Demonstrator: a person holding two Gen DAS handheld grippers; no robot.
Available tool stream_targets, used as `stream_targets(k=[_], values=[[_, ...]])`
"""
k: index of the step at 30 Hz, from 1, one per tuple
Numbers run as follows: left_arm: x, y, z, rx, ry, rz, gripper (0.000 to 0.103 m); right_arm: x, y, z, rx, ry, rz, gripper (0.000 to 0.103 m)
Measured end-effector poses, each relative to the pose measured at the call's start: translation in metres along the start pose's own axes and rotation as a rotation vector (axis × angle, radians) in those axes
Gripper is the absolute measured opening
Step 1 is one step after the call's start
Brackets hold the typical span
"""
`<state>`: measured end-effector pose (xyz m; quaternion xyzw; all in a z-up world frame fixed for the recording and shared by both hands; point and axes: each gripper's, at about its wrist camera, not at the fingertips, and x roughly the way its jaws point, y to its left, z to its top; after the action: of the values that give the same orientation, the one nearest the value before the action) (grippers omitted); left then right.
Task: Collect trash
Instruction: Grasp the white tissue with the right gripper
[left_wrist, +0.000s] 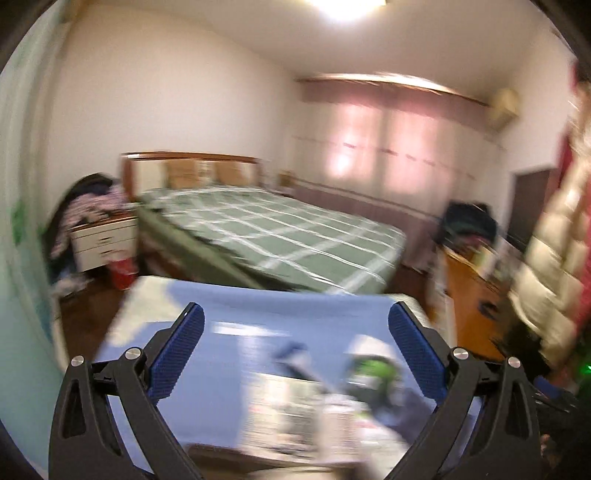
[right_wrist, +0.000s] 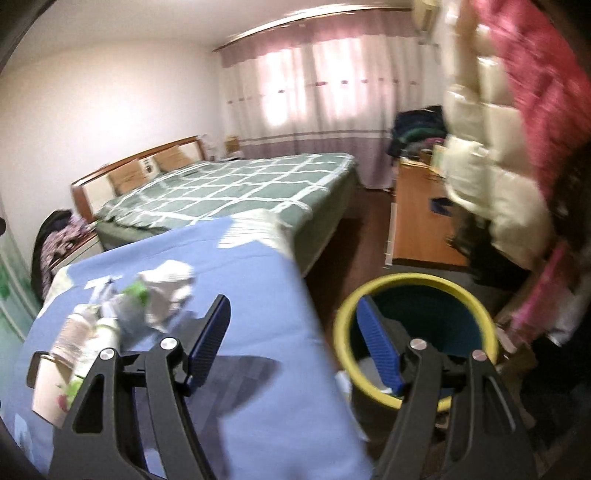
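Note:
A table with a blue cloth (right_wrist: 236, 295) carries a pile of trash: a crumpled white paper (right_wrist: 170, 291), a green-and-white wrapper (right_wrist: 136, 290) and a pale bottle (right_wrist: 79, 332). The same trash shows blurred in the left wrist view (left_wrist: 332, 387). A dark bin with a yellow rim (right_wrist: 415, 336) stands on the floor right of the table. My right gripper (right_wrist: 291, 347) is open and empty, over the table's right edge and the bin. My left gripper (left_wrist: 295, 347) is open and empty above the blue cloth (left_wrist: 236, 332).
A bed with a green checked cover (right_wrist: 229, 188) lies behind the table. A wooden desk (right_wrist: 421, 218) stands at the right with hanging jackets (right_wrist: 491, 158) beside it. A nightstand (left_wrist: 103, 240) piled with clothes stands at the left, a red bin (left_wrist: 122, 273) by it.

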<state>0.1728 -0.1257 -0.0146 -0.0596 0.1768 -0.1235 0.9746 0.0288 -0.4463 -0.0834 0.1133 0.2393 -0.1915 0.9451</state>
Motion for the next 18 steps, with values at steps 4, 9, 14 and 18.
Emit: stream_targets(k=[4, 9, 14, 18], values=[[0.006, 0.07, -0.006, -0.072, -0.032, 0.145, 0.098, 0.016, 0.036, 0.01, -0.054, 0.008, 0.049, 0.068], [0.012, 0.13, -0.025, -0.152, -0.013, 0.244, 0.098, 0.046, 0.078, 0.021, -0.126, 0.053, 0.102, 0.068], [0.013, 0.155, -0.037, -0.193, 0.02, 0.241, 0.098, 0.084, 0.115, 0.027, -0.198, 0.134, 0.169, 0.056], [0.011, 0.146, -0.04, -0.161, 0.005, 0.264, 0.098, 0.106, 0.136, 0.03, -0.229, 0.174, 0.2, 0.054]])
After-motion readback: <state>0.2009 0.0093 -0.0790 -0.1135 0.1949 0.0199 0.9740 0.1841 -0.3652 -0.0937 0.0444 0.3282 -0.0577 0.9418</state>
